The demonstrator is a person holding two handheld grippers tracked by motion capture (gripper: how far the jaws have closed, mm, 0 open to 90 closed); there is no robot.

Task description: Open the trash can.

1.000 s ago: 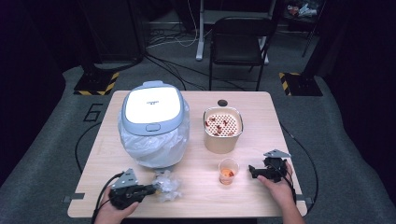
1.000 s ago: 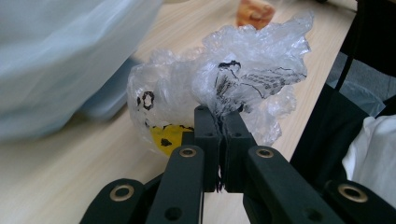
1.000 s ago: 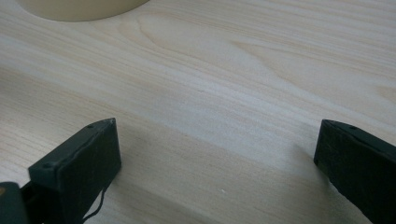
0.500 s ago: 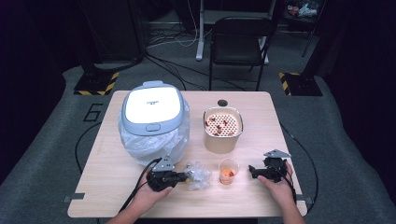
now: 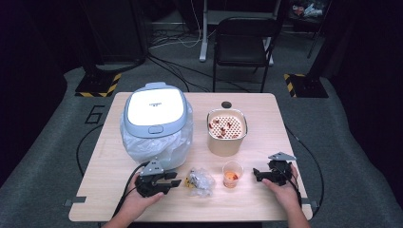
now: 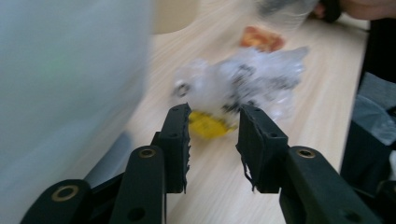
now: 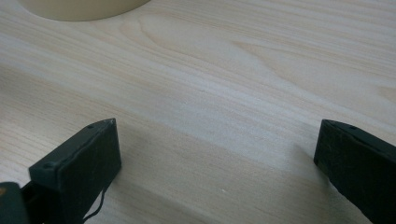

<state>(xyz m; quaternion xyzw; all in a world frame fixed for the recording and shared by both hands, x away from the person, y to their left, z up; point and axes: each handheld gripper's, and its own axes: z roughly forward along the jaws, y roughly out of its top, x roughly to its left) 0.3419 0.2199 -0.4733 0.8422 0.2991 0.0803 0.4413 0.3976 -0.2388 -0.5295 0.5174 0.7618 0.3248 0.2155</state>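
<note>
Crumpled plastic bag (image 5: 200,180) has shifted right w/ left gripper (image 5: 175,183), whose jaws have just been opening off it; it's lying beside the small cup (image 5: 232,173), table edge near. Right gripper (image 5: 255,174) is resting level, jaws wide, nothing btwn.

My high view showed a bright table (image 5: 266,109) ringed by dark floor, glare whitening the cooker lid (image 5: 154,105). My left gripper view smeared with motion blur; the right stayed sharp, softly shadowed.
</note>
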